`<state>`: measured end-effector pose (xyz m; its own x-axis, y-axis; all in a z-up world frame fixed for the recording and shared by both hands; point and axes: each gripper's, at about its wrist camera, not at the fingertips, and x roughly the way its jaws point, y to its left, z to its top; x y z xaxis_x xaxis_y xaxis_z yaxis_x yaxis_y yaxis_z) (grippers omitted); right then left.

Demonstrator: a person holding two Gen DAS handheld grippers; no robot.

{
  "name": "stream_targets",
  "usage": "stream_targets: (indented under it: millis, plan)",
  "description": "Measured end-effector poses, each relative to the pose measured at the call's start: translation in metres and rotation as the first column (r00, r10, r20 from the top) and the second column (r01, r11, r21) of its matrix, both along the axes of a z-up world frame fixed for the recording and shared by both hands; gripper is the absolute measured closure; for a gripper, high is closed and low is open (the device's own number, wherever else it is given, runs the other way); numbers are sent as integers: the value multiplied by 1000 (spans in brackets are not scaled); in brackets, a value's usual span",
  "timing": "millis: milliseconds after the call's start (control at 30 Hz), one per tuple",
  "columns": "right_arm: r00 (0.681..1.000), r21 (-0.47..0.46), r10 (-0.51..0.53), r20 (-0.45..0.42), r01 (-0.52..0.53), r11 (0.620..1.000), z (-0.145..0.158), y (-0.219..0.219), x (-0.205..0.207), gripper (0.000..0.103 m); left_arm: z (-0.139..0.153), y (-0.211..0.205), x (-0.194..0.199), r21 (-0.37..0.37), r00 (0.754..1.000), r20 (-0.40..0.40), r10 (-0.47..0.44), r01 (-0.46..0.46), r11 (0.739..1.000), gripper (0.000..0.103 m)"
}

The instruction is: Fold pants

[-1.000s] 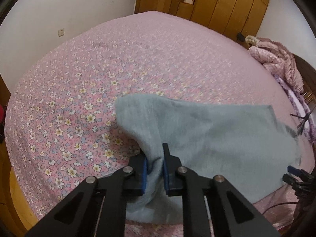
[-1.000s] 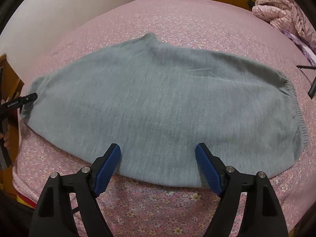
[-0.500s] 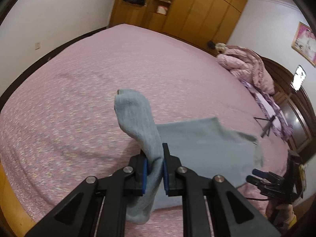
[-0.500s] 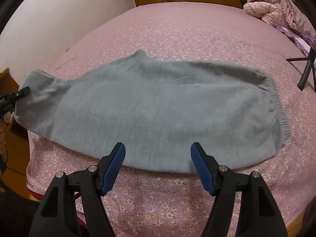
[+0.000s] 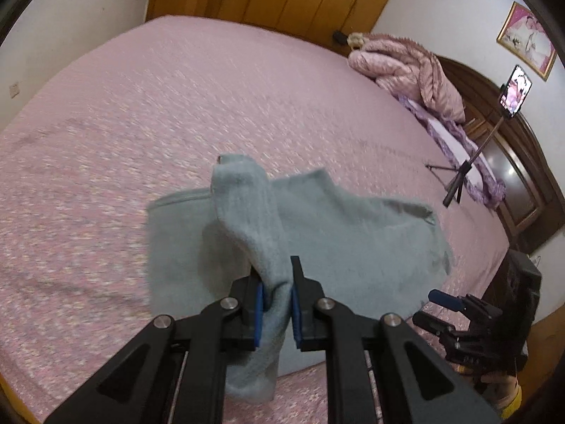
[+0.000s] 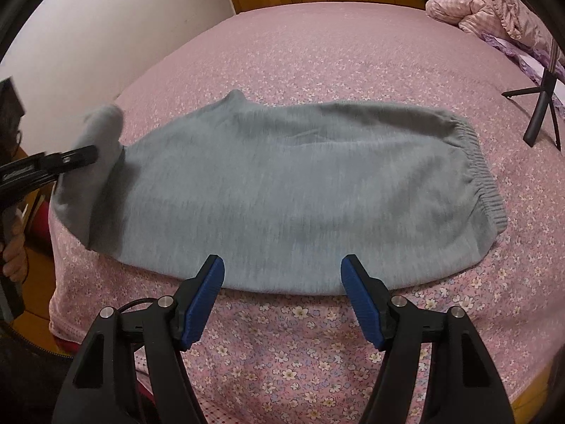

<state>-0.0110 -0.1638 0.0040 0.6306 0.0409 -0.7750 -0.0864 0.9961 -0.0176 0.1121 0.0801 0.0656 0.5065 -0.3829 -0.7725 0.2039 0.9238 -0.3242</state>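
The left gripper [image 5: 274, 298] pinches the grey pants' [image 6: 300, 190] raised leg end. The right gripper [image 6: 282, 298] hovers, jaws spread, over the bed [image 6: 317, 53]. No writing is legible.

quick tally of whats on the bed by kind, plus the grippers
grey pants: 1
pink quilt: 1
tripod: 1
grippers: 2, left gripper shut on the pants, right gripper open
total: 5

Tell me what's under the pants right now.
The pants lie on the pink floral bedspread, which shows all around them. The left gripper lifts the leg end off it. Anything beneath the flat part is covered.
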Motion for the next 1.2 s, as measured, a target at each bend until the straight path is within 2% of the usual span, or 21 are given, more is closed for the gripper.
stream_targets:
  millis: [333,567,933,1067,1200]
  plan:
    - [999,5,-17,-29,17,1000,-14,-9,6,32,-36,-42,23,71,996,-83,-36,42,997,90]
    - [998,3,-26,-49,26,1000,-22,-11,15,32,-48,-50,30,76,993,-110,-39,47,996,89]
    - [997,-3,-36,-61,36,999,-24,-12,21,32,-33,-64,18,78,989,-88,-119,126,989,64]
    - [997,-4,-43,-66,43,999,-22,-12,24,32,-22,-56,9,80,990,-71,-125,130,988,61]
    - [997,2,-40,-65,41,999,-18,-11,25,32,-11,-36,-1,99,996,-44,-80,84,991,59]
